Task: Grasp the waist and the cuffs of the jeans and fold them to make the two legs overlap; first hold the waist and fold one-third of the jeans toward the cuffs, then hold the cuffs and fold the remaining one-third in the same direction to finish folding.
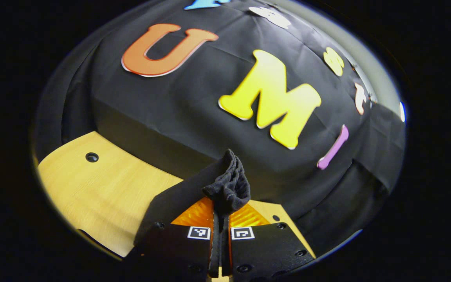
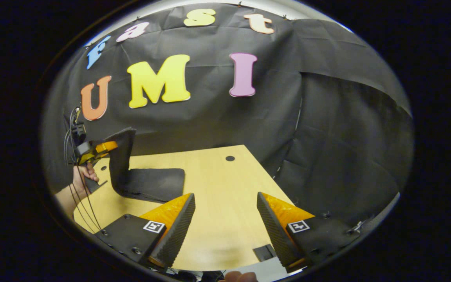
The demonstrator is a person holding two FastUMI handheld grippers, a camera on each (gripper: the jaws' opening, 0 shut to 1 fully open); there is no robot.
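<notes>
The jeans [image 2: 147, 182] are dark, nearly black, and lie folded on the wooden table [image 2: 217, 172] at the left of the right gripper view, with one end lifted upright. My left gripper [image 1: 220, 219] is shut on a bunched edge of the jeans [image 1: 229, 186], which sticks up between its fingers above the table [image 1: 104, 196]. In the right gripper view the left gripper [image 2: 104, 149] holds that raised end, with a hand [image 2: 82, 176] under it. My right gripper [image 2: 225, 219] is open over bare table, to the right of the jeans and apart from them.
The table has round holes [image 2: 230, 158] [image 1: 91, 157] in its top. Black cloth walls close in behind and to the right of it. Cables [image 2: 80, 196] hang from the left gripper beside the hand. The table's front edge runs just below my right fingers.
</notes>
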